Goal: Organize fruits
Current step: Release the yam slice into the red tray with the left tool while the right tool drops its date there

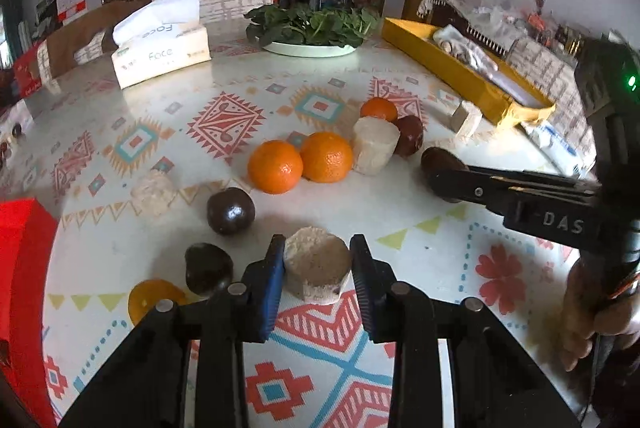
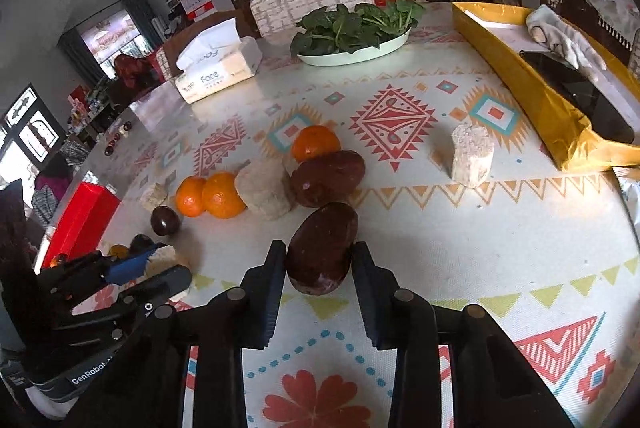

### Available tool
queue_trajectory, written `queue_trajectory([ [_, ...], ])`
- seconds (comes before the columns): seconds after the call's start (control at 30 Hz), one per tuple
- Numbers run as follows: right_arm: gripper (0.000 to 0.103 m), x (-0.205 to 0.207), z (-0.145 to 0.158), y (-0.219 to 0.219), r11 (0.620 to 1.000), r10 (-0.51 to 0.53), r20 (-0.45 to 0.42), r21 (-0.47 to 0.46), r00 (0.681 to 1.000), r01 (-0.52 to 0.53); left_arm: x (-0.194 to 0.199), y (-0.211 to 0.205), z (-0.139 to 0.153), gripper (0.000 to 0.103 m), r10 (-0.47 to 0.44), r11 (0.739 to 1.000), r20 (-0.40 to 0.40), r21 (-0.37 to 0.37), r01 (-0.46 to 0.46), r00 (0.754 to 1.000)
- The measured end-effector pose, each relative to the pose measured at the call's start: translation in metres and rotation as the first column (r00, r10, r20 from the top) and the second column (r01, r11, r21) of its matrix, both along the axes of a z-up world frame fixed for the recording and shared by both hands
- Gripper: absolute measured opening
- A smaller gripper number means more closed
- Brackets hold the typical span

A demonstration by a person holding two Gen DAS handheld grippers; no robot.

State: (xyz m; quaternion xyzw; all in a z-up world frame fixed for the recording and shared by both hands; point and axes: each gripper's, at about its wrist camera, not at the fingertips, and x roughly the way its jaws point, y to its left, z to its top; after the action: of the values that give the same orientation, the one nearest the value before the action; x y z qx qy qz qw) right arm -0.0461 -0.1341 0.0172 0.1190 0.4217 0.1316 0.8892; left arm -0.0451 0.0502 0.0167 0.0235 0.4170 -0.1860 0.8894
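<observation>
My left gripper (image 1: 318,260) is shut on a pale peeled chunk (image 1: 316,268) just above the patterned tablecloth; it also shows in the right wrist view (image 2: 160,260). My right gripper (image 2: 318,264) is shut on a dark brown oval fruit (image 2: 322,248); it also shows in the left wrist view (image 1: 440,172). Two oranges (image 1: 300,164) lie side by side mid-table, a third orange (image 1: 379,109) behind a pale chunk (image 1: 374,146) and a brown fruit (image 1: 409,135). Two dark round fruits (image 1: 231,210) (image 1: 208,268) and a pale chunk (image 1: 154,190) lie to the left.
A tissue box (image 1: 160,48), a plate of greens (image 1: 310,28) and a yellow box (image 1: 460,64) stand at the back. A lone pale chunk (image 2: 472,154) stands at the right. A red box (image 1: 20,268) sits at the left edge. An orange piece (image 1: 154,298) lies near my left fingers.
</observation>
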Motion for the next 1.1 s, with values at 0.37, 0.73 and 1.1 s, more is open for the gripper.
queue_trajectory([
  [0.37,0.036,-0.009,0.011,0.000,0.997,0.016,0.055,0.068,0.998,-0.020,-0.045,0.088,0.051,0.031,0.160,0.970,0.061,-0.193,-0.145,0.985],
  [0.73,0.036,-0.005,0.025,0.044,0.914,0.207,-0.028,0.362,0.978,-0.183,-0.090,0.244,0.058,0.031,0.527,0.840,0.096,-0.213,-0.499,0.845],
  [1.1,0.036,-0.004,0.056,0.233,0.783,0.536,0.012,0.365,0.844,-0.503,-0.098,0.302,0.017,0.031,0.616,0.763,-0.020,-0.234,-0.603,0.787],
])
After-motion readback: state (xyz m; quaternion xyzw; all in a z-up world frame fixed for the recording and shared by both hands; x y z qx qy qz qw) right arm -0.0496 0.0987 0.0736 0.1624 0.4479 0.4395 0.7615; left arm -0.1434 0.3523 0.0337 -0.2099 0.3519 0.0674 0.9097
